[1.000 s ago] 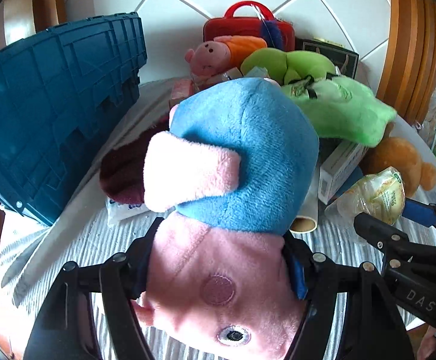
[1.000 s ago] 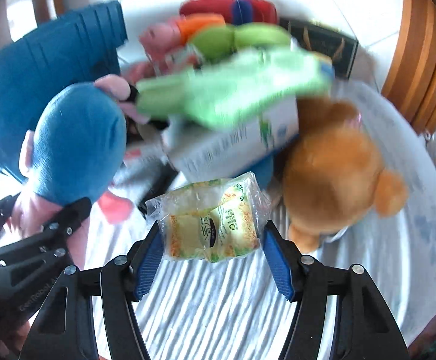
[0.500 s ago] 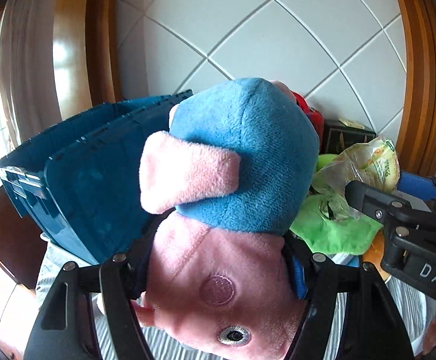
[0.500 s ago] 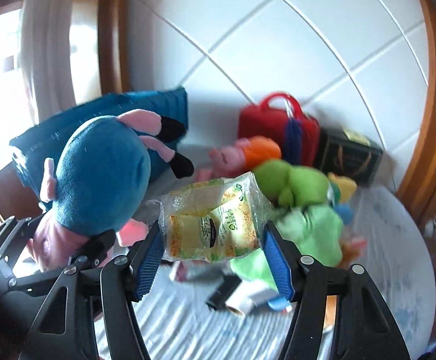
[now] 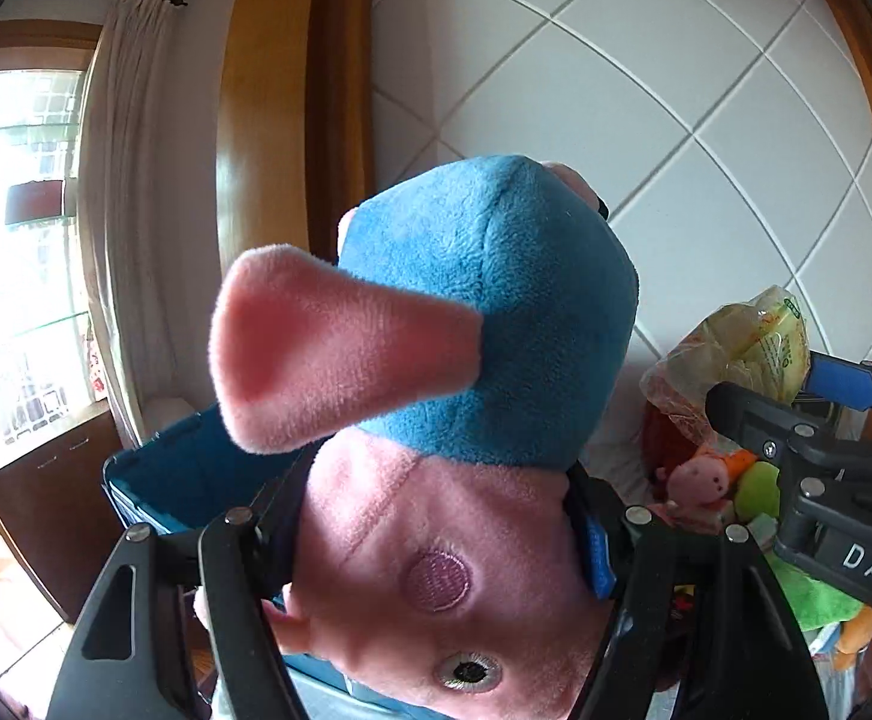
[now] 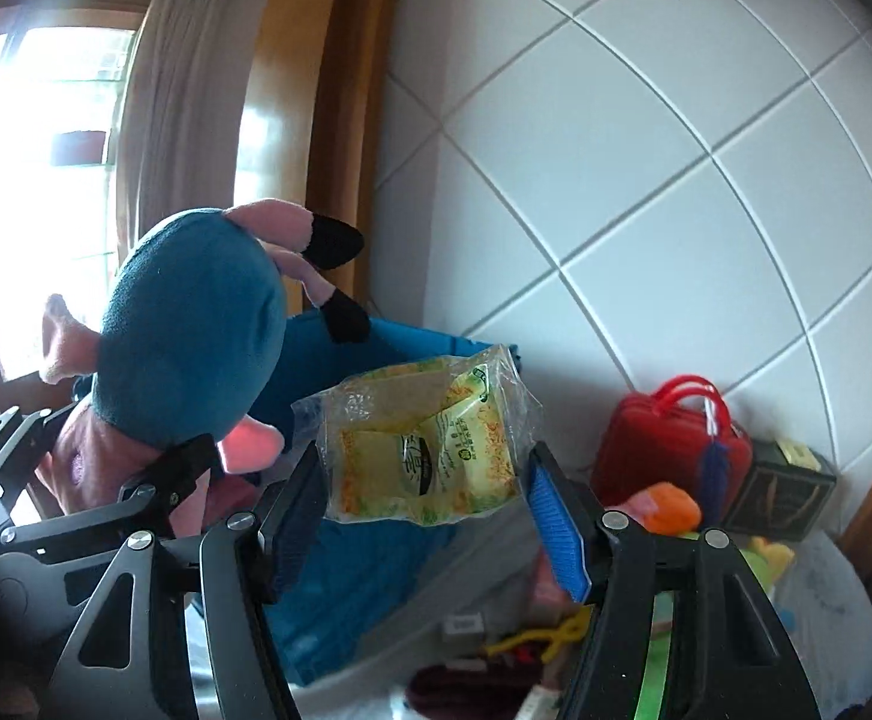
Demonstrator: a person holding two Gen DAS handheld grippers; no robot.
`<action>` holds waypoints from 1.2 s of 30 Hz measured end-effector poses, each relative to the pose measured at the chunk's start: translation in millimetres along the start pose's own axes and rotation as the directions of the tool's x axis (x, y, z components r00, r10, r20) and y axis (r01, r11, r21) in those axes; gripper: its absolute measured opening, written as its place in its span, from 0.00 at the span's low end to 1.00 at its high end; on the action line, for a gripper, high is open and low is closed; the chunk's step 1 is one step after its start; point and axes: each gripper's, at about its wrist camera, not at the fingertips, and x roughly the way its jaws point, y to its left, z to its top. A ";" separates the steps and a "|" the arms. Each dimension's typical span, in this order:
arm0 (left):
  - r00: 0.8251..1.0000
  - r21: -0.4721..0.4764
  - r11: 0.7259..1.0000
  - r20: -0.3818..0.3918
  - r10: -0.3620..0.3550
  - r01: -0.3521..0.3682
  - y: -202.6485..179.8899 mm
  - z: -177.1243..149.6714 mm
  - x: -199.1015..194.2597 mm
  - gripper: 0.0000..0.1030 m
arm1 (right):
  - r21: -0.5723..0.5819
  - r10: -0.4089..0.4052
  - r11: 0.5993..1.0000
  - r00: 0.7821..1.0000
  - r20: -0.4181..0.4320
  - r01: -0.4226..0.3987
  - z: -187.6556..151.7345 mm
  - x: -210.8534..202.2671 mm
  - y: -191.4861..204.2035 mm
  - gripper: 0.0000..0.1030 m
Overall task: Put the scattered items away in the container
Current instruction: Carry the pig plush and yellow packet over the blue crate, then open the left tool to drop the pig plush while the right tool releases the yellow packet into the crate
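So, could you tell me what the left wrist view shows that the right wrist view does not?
Only the left wrist view shows the pig plush's face, with its eye and cheek patch. Only the right wrist view shows the plush's black-tipped feet, the dark box and the yellow item on the table. Both show the plush in the left gripper, the snack bag in the right gripper, the blue bin and the red case.
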 end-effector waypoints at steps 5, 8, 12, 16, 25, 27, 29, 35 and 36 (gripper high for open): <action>0.997 0.022 0.999 -0.066 -0.031 0.032 81.9 16.6 52.8 0.68 | 0.039 0.000 0.999 0.999 -0.042 0.001 44.3 69.7 74.2 0.62; 0.988 0.040 0.997 -0.142 -0.065 0.071 109.9 28.5 96.6 0.68 | 0.052 -0.018 0.998 0.997 -0.078 0.022 66.1 110.8 108.9 0.62; 0.950 0.024 0.987 -0.278 -0.144 0.157 124.4 37.8 160.9 0.68 | 0.054 -0.081 0.994 0.985 -0.150 0.090 83.5 164.8 135.1 0.62; 0.899 0.018 0.973 -0.387 -0.206 0.231 119.1 42.4 217.0 0.68 | 0.054 -0.160 0.983 0.963 -0.219 0.175 96.4 215.3 137.2 0.62; 0.803 0.048 0.959 -0.559 -0.206 0.279 93.9 26.7 331.9 0.69 | 0.075 -0.267 0.946 0.889 -0.372 0.316 84.5 327.9 99.2 0.62; 0.780 0.052 0.958 -0.595 -0.196 0.281 86.8 13.1 349.0 0.70 | 0.058 -0.282 0.941 0.868 -0.409 0.333 72.0 343.8 99.9 0.62; 0.736 0.055 0.956 -0.651 -0.185 0.289 81.6 -1.2 362.1 0.70 | 0.039 -0.276 0.943 0.841 -0.465 0.331 58.9 353.7 101.0 0.62; 0.713 0.119 0.936 -0.681 -0.167 0.332 60.1 -20.6 356.1 0.80 | -0.001 -0.313 0.935 0.820 -0.479 0.356 50.0 360.9 106.9 0.65; 0.720 0.127 0.933 -0.673 -0.167 0.335 58.7 -19.7 353.8 0.82 | 0.008 -0.310 0.934 0.821 -0.478 0.358 49.9 360.7 104.5 0.65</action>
